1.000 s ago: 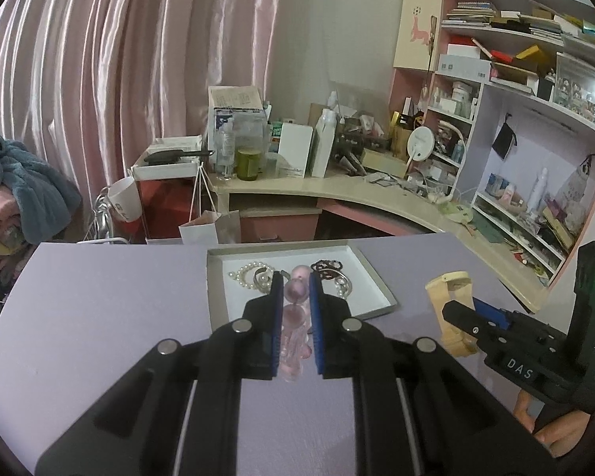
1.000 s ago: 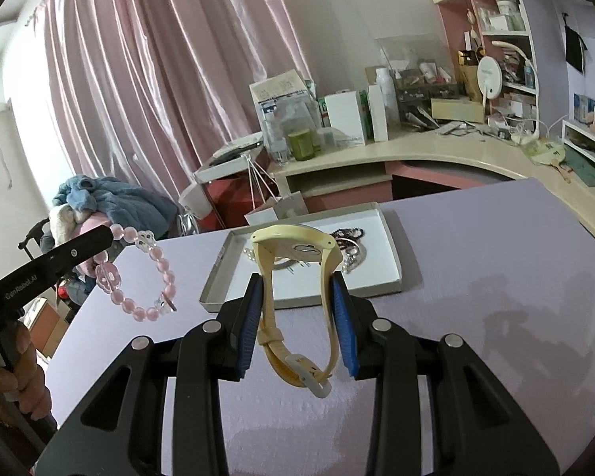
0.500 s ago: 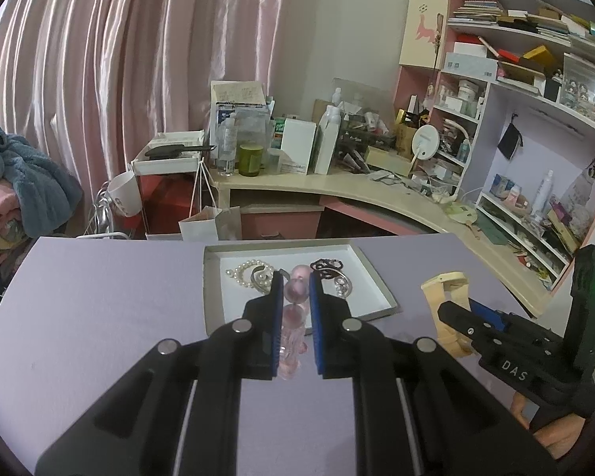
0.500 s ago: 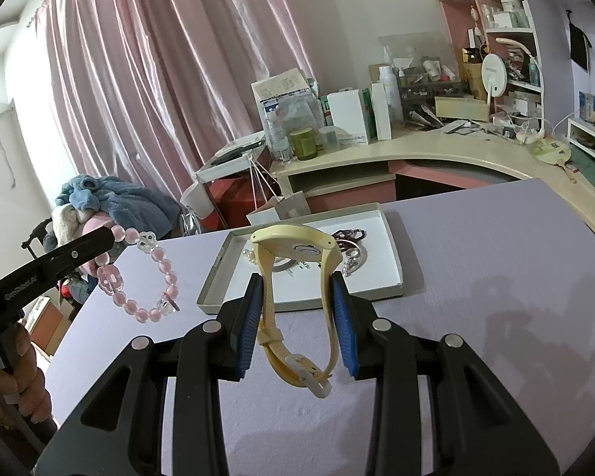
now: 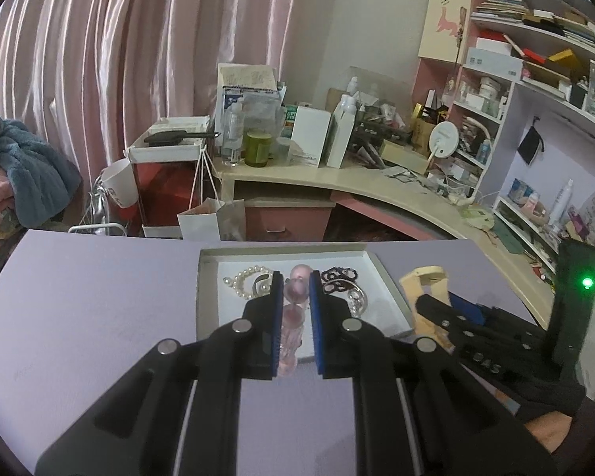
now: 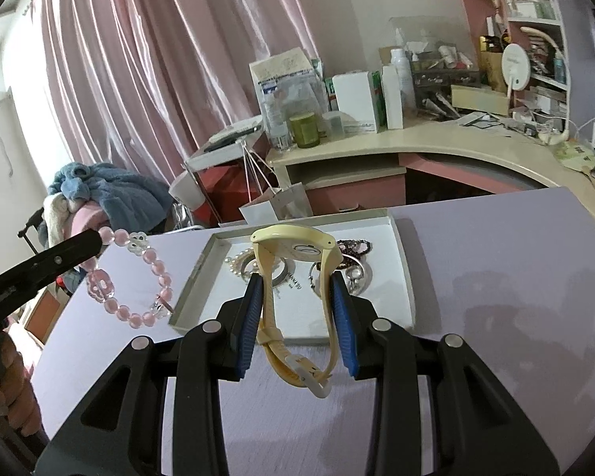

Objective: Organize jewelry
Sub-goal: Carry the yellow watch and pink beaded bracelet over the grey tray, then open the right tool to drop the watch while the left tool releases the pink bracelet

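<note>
The lilac counter (image 6: 496, 277) carries a shallow white tray (image 6: 400, 277) of jewelry just ahead of both jaws. The right gripper (image 6: 297, 313) clamps a yellow watch (image 6: 293, 246) by its strap; the left gripper (image 5: 293, 309), nearly closed, pinches a pink bead bracelet (image 6: 154, 265), likely lifted for sorting. No writing is legible.

**What the views hide**

In the left wrist view the pink bead bracelet (image 5: 292, 319) shows only as a blurred strip between the fingers. The yellow watch (image 5: 422, 283) is half covered there by the right gripper (image 5: 436, 309). Tray (image 6: 404, 277) jewellery behind the watch is partly blocked. Both hands are cut off at the picture edges.
</note>
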A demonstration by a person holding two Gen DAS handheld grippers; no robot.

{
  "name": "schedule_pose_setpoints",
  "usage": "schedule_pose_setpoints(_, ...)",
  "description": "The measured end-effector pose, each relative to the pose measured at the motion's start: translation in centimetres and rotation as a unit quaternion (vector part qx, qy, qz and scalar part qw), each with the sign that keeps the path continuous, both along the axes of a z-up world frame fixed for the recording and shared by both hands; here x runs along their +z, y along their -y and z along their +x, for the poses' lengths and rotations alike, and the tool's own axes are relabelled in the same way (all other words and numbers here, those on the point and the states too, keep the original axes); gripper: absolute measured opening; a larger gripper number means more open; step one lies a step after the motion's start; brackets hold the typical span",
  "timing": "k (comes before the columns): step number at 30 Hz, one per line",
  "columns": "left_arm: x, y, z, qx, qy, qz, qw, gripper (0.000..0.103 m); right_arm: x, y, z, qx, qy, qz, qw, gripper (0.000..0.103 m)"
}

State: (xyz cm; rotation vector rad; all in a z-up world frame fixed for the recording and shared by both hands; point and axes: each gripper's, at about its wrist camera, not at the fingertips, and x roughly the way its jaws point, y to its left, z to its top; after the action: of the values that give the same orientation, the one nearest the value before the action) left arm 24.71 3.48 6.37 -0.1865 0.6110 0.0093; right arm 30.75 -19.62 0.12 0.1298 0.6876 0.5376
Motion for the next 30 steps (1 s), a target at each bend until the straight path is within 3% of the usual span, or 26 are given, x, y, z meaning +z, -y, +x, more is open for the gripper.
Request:
schedule_pose_setpoints(7, -2.0, -0.9, 3.5, -0.002, -0.021, 0.001, 0.9998, 0.013, -3.0, -3.3, 4.8, 0.017, -0.039, -0.032, 0.999, 0.037)
schedule_pose_setpoints(16, -3.8, -1.7, 6.7, -0.009, -0.035, -0.007, 0.9993, 0.013, -5.1, -4.7, 8.6, 0.008, -0.056, -0.050, 0.997, 0.038)
schedule_pose_setpoints(20, -4.3, -1.8, 7.5, -0.015, -0.036, -0.009, 0.9992, 0.013, -5.9, -4.8, 9.0, 0.020, -0.066, -0.052, 0.996, 0.049)
schedule_pose_setpoints(21, -4.5, -1.8, 7.7, -0.016, -0.038, -0.010, 0.9991, 0.013, -5.9, -4.7, 8.9, 0.022, -0.063, -0.051, 0.997, 0.061)
schedule_pose_setpoints(23, -4.8, -2.0, 7.8, -0.017, -0.040, -0.012, 0.9990, 0.013, -5.7, -3.9, 8.1, 0.016, -0.048, -0.046, 0.998, 0.074)
schedule_pose_setpoints(30, -5.3, -2.0, 8.4, -0.026, -0.044, -0.018, 0.9986, 0.013, -5.8, 0.2, 6.9, -0.027, -0.050, -0.016, 0.998, 0.074)
